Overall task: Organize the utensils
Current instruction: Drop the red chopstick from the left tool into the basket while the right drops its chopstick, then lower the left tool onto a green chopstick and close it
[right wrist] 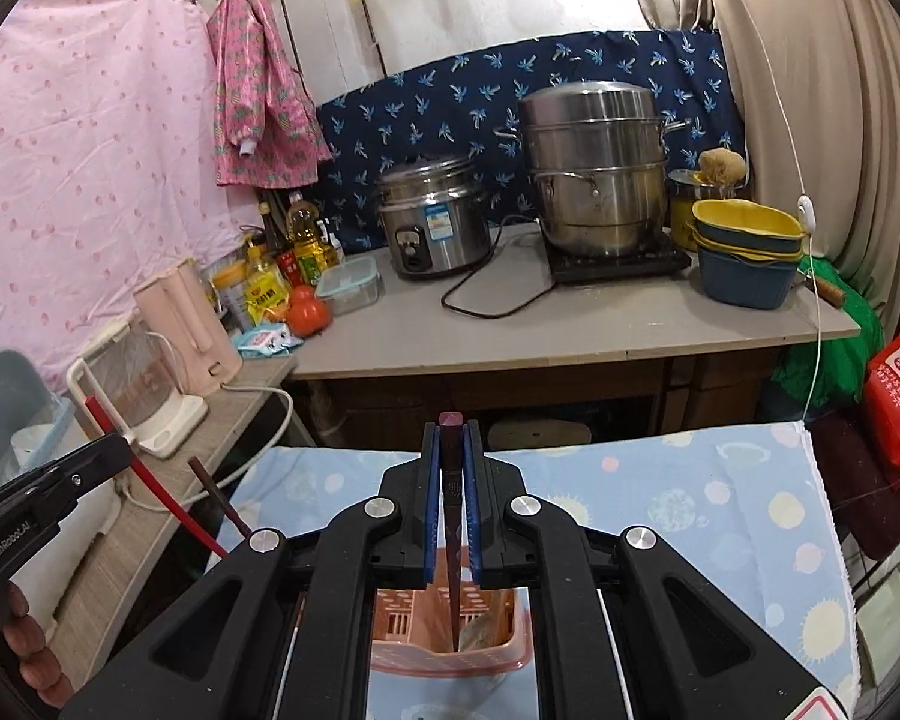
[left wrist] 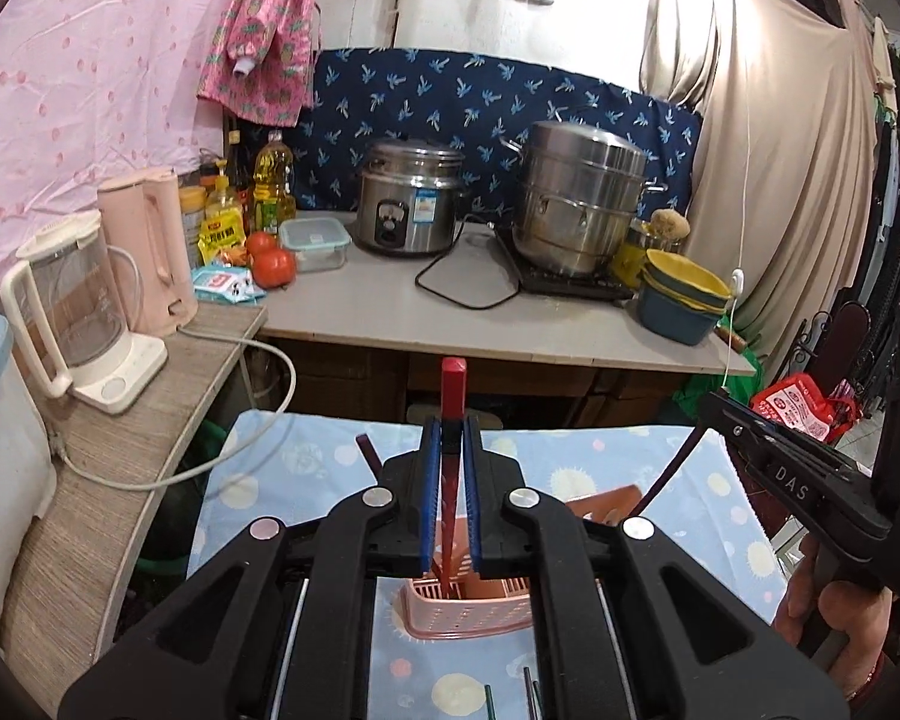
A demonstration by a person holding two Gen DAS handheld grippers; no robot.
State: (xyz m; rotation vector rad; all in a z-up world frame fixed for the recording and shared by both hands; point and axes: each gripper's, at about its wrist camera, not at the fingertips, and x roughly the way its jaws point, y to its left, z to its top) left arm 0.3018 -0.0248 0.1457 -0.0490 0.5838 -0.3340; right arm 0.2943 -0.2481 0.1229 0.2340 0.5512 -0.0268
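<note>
My left gripper (left wrist: 450, 438) is shut on a red chopstick (left wrist: 452, 396), held upright with its lower end in the pink slotted utensil basket (left wrist: 468, 618) on the blue dotted tablecloth. My right gripper (right wrist: 451, 444) is shut on a dark brown chopstick (right wrist: 452, 480), its tip pointing down into the same basket (right wrist: 450, 654). The right gripper (left wrist: 726, 414) shows at the right of the left wrist view with its dark chopstick (left wrist: 669, 474). The left gripper (right wrist: 114, 450) and the red chopstick (right wrist: 168, 498) show at the left of the right wrist view. Another dark chopstick (right wrist: 222, 504) stands beside it.
A few loose chopsticks (left wrist: 528, 696) lie on the cloth near me. Behind stands a counter (left wrist: 390, 312) with a rice cooker (left wrist: 408, 204), steamer pot (left wrist: 582, 204), stacked bowls (left wrist: 684, 294), tomatoes (left wrist: 273, 264) and bottles. Kettles (left wrist: 72, 300) sit on a side shelf at left.
</note>
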